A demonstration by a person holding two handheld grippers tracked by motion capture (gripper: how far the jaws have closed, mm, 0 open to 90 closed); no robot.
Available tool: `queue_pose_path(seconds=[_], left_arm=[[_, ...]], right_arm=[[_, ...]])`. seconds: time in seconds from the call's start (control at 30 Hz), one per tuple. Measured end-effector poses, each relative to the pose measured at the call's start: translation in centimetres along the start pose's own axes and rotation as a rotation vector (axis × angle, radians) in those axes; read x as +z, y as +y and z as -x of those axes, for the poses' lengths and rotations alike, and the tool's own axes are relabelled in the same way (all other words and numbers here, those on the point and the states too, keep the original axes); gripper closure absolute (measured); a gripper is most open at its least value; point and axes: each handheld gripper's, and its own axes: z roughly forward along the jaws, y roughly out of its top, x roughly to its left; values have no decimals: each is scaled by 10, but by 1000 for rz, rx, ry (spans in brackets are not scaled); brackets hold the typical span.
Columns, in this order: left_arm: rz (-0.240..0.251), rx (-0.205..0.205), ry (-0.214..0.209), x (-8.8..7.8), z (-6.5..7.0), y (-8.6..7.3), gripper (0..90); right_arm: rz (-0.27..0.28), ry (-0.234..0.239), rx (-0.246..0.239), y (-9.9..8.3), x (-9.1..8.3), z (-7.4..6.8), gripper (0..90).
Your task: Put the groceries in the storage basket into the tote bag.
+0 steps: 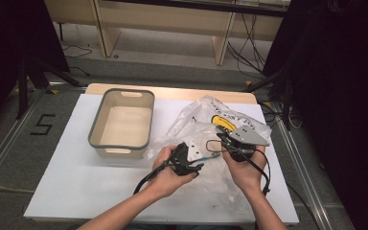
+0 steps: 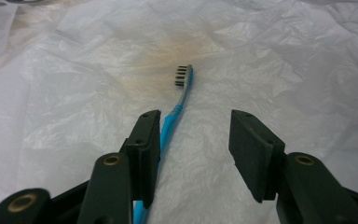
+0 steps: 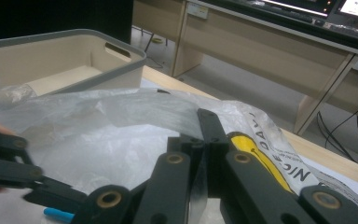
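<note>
Near edge of the high view: two forearms came in from the bottom, one hand on each gripper. Left gripper (image 1: 191,163) sat at near centre over the plastic bag (image 1: 206,129), its cable trailing back toward the near left. In the left gripper view its jaws stood released, pads apart, nothing pressed between them. Blue toothbrush (image 2: 177,116) lay on the bag between those jaws, handle running just beside the left pad, whether touching it or not I couldn't tell; bristle head pointed away from the gripper, farther off on the crinkled plastic. In the high view a bit of that blue handle showed just right of the left gripper.

Right gripper (image 1: 230,143) just to the right of the left one, grey three-cornered plate on top. Its jaws were clenched on a fold of the plastic bag, pads tight together with the thin film pinched up between them, clear in the right gripper view (image 3: 205,154). The left gripper and a stub of blue handle also showed at the near left of that view.

Bag was translucent white with a yellow mark and dark lettering on its far right part, spread over the white surface (image 1: 76,163).

Farther left: beige bin (image 1: 121,123) with grey rim, standing upright on the surface, apart from both grippers, bag edge near its right wall
</note>
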Motion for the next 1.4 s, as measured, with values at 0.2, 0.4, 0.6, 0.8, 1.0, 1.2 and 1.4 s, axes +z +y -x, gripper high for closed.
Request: queue_pose_path(seconds=[0.2,0.4,0.6,0.8,1.0,1.2,1.4], left_arm=[[13,-20,20,-29,-4,-13,495],[41,-65,22,-51,-8,-23,444],[57,-68,46,-69,-12,-33,416],[98,-122,42,-87,-20,-40,381],[131,-132,91,-100,-30,-41,357],[137,-145,124,-105,-39,-44,333],[163,-188,127,-109,-47,-44,316]], right_arm=[[-2,1,-2,0,-1,0,900],[-10,9,1,-2,1,-1,900],[-15,18,6,-3,0,-1,900],[-29,29,4,-5,-2,-1,900],[-70,69,-16,-13,-1,-6,900],[-130,123,-32,-26,-1,-10,900],[-220,202,-62,-45,0,-15,900]])
